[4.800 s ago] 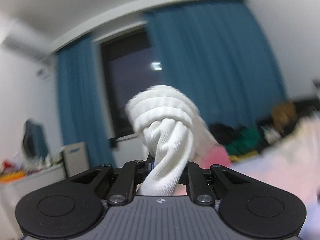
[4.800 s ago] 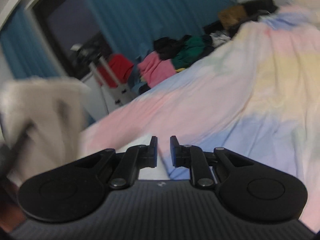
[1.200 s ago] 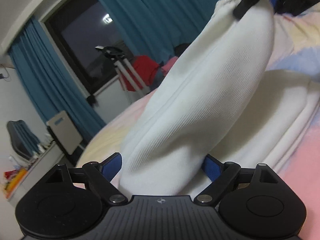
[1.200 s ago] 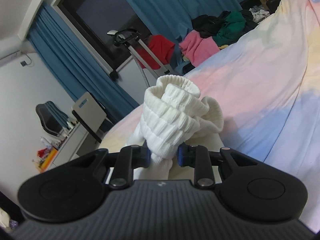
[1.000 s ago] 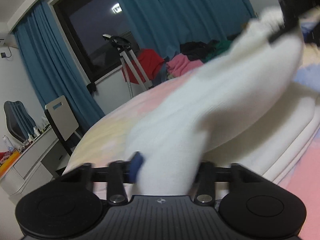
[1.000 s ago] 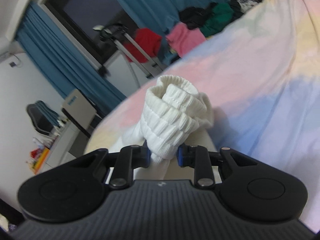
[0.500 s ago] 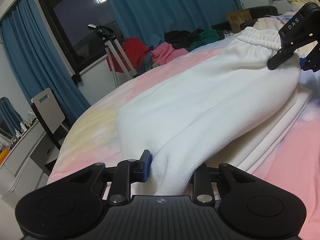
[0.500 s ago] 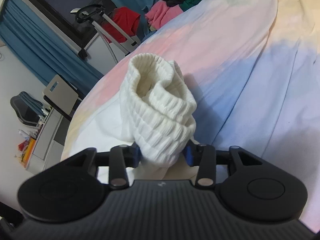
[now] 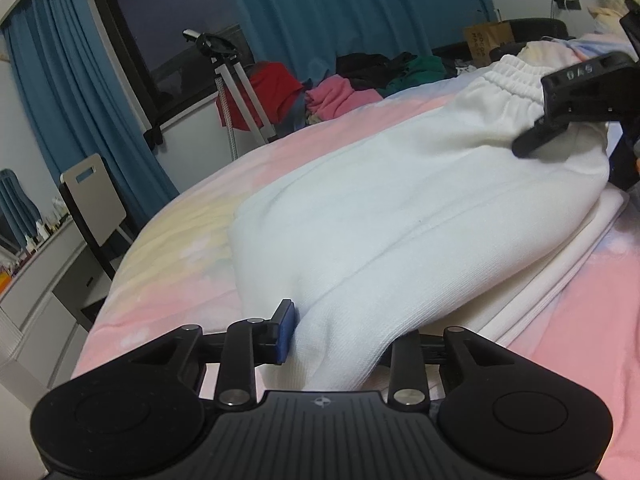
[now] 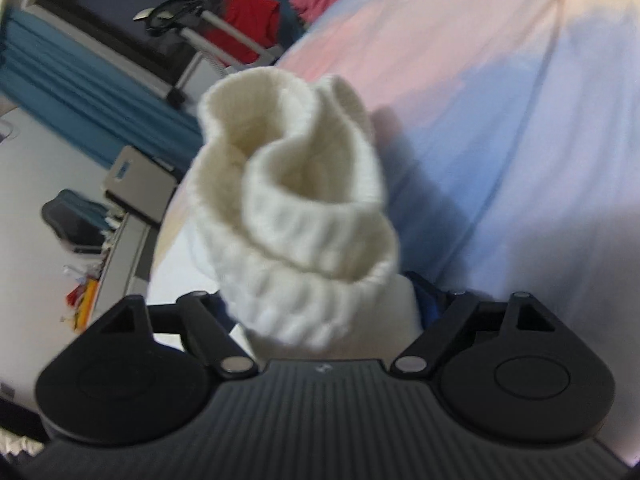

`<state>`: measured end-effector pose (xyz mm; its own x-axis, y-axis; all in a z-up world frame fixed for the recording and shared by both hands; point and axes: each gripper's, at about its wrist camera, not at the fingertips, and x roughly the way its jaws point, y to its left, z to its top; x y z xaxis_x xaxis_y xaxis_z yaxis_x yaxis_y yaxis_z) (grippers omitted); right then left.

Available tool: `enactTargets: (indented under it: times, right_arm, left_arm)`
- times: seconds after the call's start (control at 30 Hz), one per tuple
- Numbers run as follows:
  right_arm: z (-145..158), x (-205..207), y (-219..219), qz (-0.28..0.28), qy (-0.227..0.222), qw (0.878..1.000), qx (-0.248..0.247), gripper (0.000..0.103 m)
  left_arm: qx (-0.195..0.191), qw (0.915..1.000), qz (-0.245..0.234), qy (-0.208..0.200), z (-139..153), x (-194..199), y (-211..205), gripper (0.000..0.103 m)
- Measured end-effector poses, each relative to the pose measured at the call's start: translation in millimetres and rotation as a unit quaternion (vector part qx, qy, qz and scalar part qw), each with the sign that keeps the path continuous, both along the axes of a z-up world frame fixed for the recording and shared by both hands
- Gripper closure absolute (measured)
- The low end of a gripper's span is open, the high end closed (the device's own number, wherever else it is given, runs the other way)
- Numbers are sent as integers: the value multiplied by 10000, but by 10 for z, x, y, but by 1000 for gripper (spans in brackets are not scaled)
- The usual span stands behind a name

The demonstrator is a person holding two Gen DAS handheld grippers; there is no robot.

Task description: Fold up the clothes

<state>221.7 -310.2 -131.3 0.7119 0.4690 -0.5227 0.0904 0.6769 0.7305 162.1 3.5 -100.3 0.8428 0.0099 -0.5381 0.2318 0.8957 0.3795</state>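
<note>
While white trousers (image 9: 420, 216) cover the bed (image 9: 168, 264), each gripper flanks 1 end.

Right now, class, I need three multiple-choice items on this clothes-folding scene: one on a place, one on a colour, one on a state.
1. Where does the white garment lie?
A. on the desk
B. on the pastel bedspread
C. on the chair

2. What colour are the curtains?
A. blue
B. grey
C. red

3. How is the right claw?
A. shut on the cuff
B. out of sight
C. open, ribbed cuff between its fingers

Answers: 1 B, the garment rests on the bedspread. 2 A, blue drapes flank the window. 3 C, its fingers stand wide apart.
</note>
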Motion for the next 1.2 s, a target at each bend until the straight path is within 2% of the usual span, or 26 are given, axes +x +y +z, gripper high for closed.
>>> enactTargets:
  times: [0.13, 0.2, 0.27, 0.37, 0.43, 0.47, 0.5, 0.57, 0.73, 0.83, 0.93, 1.0, 1.07, 1.13, 1.2]
  right_arm:
    - [316, -127, 80, 263, -617, 9975, -204, 21]
    - [386, -139, 139, 346, -695, 9956, -522, 27]
    - [354, -97, 212, 428, -470, 9936, -939, 32]
    - [156, -14, 248, 425, 283, 9910, -1234, 40]
    - [261, -80, 308, 355, 215, 9880, -1486, 47]
    - [354, -127, 361, 340, 125, 9849, -1695, 53]
    - [455, -192, 440, 331, -16, 9806, -1933, 58]
    - [654, -321, 599, 312, -298, 9697, -2403, 62]
    - [879, -564, 1006, 148, -958, 9380, -3328, 62]
    - [939, -613, 1075, 69, -1489, 9218, -3580, 62]
    - [939, -559, 964, -6, -1628, 9270, -3378, 62]
    - [857, -490, 879, -48, -1423, 9397, -3109, 61]
    - [730, -414, 711, -180, -1063, 9602, -2577, 59]
    - [568, -322, 496, -372, -677, 9817, -1739, 56]
    - [411, -254, 265, -517, -360, 9941, -880, 45]
  left_arm:
    - [-143, 9999, 63, 65, 11, 14, 21, 69]
    - [-237, 9996, 84, 105, 21, 21, 37, 64]
    - [-451, 9988, 47, 184, 54, 23, 75, 57]
    - [-679, 9971, -19, 334, 108, -28, 107, 44]
    - [-744, 9963, -117, 405, 136, -83, 107, 28]
    - [-817, 9955, -160, 460, 148, -108, 115, 19]
    - [-892, 9945, -171, 514, 152, -120, 129, 17]
    - [-944, 9939, -106, 558, 145, -107, 150, 17]
    - [-951, 9935, 140, 616, 112, -40, 209, 17]
    - [-1046, 9922, 228, 634, 130, -25, 240, 17]
    - [-1464, 9862, 253, 726, 215, -9, 325, 17]
    - [-1835, 9797, 153, 793, 314, 17, 412, 16]
    - [-2407, 9671, 35, 817, 442, 8, 535, 15]
    - [-3013, 9503, 20, 777, 517, 0, 665, 10]
    - [-3465, 9354, 131, 691, 559, 28, 795, 6]
